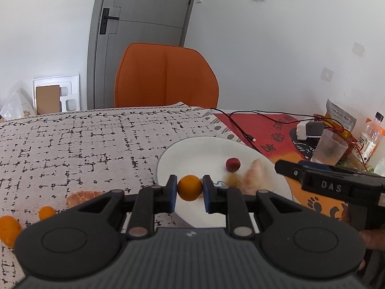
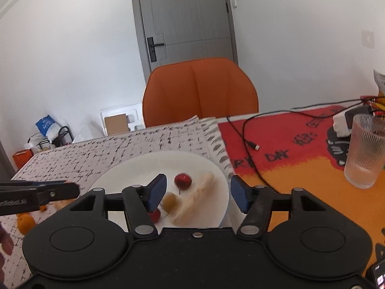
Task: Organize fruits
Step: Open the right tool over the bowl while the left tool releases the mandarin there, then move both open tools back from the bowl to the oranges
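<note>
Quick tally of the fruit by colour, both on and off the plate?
Orange: 4, one small orange in the left gripper, two plus a peeled half on the cloth.
Red: 2.
Pale peeled segment: 1.
Yellowish-brown: 1.
Total: 8.

The plate (image 2: pixel 134 168) at lower centre looks like smooth glossy white ceramic. It sits on a woven tablecloth (image 1: pixel 72 144), matt and a bit rough, off-white with black marks. At right, the red and orange mat (image 2: pixel 300 168) looks like flat matt cloth too. The glass (image 2: pixel 363 149) at the right edge is clear and ribbed. Both grippers are matt black plastic with blue pads (image 2: pixel 157 191) that look rubbery, plus shiny metal pins. The small orange fruit (image 1: pixel 189 187) has smooth, slightly shiny skin.
</note>
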Demonstrator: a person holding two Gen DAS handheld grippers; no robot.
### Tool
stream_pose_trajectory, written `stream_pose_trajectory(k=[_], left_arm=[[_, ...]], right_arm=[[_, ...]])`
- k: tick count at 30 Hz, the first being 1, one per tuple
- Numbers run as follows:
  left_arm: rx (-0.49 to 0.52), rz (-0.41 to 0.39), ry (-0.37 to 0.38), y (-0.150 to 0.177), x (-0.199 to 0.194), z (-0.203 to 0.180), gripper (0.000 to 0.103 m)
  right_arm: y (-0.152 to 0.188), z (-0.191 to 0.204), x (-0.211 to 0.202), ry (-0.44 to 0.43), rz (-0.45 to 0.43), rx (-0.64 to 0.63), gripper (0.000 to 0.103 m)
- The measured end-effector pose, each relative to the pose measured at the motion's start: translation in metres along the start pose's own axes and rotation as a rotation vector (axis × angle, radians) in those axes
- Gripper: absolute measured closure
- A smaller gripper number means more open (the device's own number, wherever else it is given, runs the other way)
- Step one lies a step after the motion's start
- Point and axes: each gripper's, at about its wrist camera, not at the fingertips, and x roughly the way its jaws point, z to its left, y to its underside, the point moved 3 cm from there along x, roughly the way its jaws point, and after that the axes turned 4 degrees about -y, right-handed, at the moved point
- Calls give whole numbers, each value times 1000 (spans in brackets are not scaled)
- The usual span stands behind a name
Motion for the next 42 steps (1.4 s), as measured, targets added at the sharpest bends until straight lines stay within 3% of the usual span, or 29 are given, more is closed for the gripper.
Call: stream_pose_trajectory(k=[16,20,24,27,34,42], left_arm=[[2,-37,-47,1,-16,11,75],[-7,-39,-83,3,-27,24,63],[-7,-69,-132,3,-40,38,40],[6,-87,-168,3,-51,48,30],[-7,-87,-212,11,-70,74,22],[-37,-81,-258,23,-85,103,20]], right_arm=[[8,2,-20,13,2,4,36],[9,10,-21,0,3,-7,33],[10,19,-19,-11,7,-25,29],[11,25,-17,-24,15,-23,27],[14,48,-12,-71,20,-42,10],[21,73,-4,-120,38,-39,0]])
